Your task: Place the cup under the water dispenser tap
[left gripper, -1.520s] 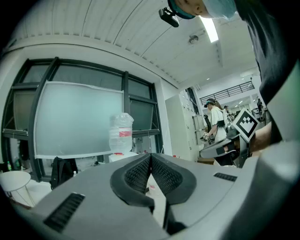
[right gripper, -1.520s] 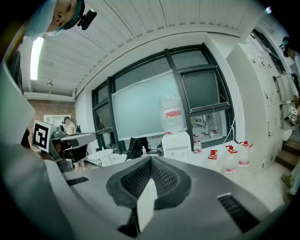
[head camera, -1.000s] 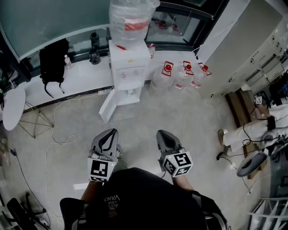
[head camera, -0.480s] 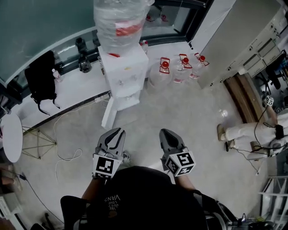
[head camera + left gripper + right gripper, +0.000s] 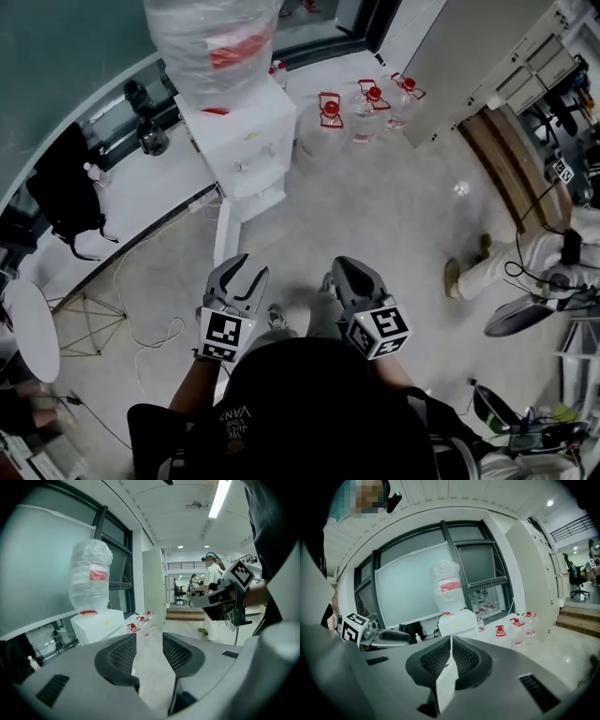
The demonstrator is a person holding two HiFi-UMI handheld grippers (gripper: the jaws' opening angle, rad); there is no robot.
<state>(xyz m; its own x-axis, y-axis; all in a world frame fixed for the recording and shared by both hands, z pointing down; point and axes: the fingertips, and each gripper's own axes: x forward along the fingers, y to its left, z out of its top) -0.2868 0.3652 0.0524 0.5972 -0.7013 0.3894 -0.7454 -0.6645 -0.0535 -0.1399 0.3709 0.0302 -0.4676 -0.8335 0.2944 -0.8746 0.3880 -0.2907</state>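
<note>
The white water dispenser (image 5: 242,141) with a plastic-wrapped bottle (image 5: 202,42) on top stands by the window ledge, ahead and a little left of both grippers. My left gripper (image 5: 248,269) is open; its jaws have just been opening and nothing is between them (image 5: 149,641). My right gripper (image 5: 353,269) is shut on a thin white flat thing (image 5: 447,681), seemingly a flattened paper cup seen edge-on. That cup is hidden in the head view. The dispenser also shows in the left gripper view (image 5: 98,627) and the right gripper view (image 5: 457,622).
Several red-capped water jugs (image 5: 366,108) stand right of the dispenser. Its lower cabinet door (image 5: 220,246) hangs open. A black backpack (image 5: 61,192) sits on the ledge, a cable (image 5: 141,314) lies on the floor, and a person in white (image 5: 525,258) stands at the right.
The left gripper's jaws have gone from shut to apart. The head view has swung, so the dispenser now sits further left and the jugs higher. Both grippers have advanced over the floor.
</note>
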